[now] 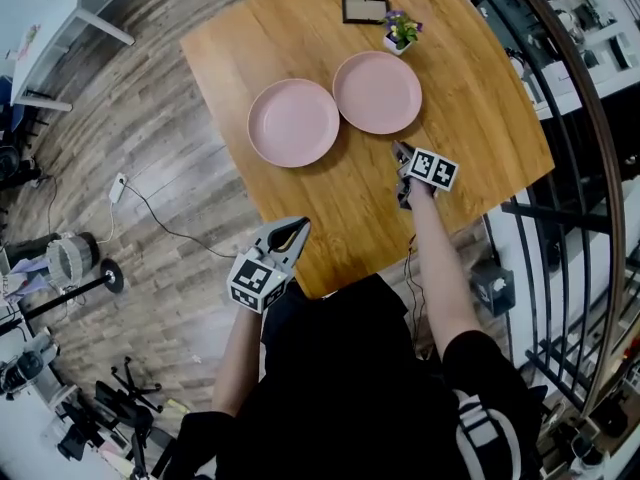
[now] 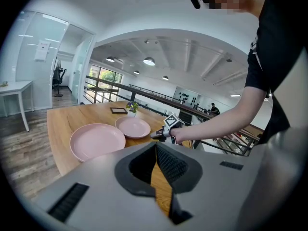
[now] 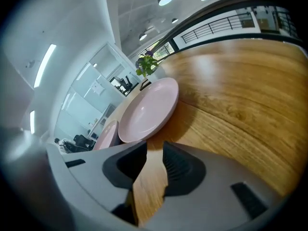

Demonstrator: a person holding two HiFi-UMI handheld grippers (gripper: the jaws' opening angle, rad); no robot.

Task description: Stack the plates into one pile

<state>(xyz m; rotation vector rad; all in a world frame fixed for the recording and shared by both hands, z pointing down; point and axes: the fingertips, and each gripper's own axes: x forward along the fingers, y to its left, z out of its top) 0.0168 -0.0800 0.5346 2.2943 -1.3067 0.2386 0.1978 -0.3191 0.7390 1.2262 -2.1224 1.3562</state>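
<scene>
We judge the stacking has not begun: the two pink plates lie side by side on the tabletop (image 1: 470,98), the left plate (image 1: 293,122) nearer the middle and the right plate (image 1: 377,91) just beside it, below the small plant (image 1: 401,31) and the frame (image 1: 365,9). The right gripper (image 1: 403,158) sits low, close to the right plate's near rim, its jaws parted with only bare wood between them. The left gripper (image 1: 293,232) hangs back over the near edge of the tabletop, well apart from both plates, its jaws clenched on nothing. We take this as the reach for the first plate. The next move would call for sliding one jaw under the rim and the other over it, which is awkward with a plate lying flat. In the right gripper view the plate's nearest rim is cut off behind the jaws, so we cannot tell whether they touch it. Nor can we say whether the two plates touch, or whether the right gripper rests on the wood.
</scene>
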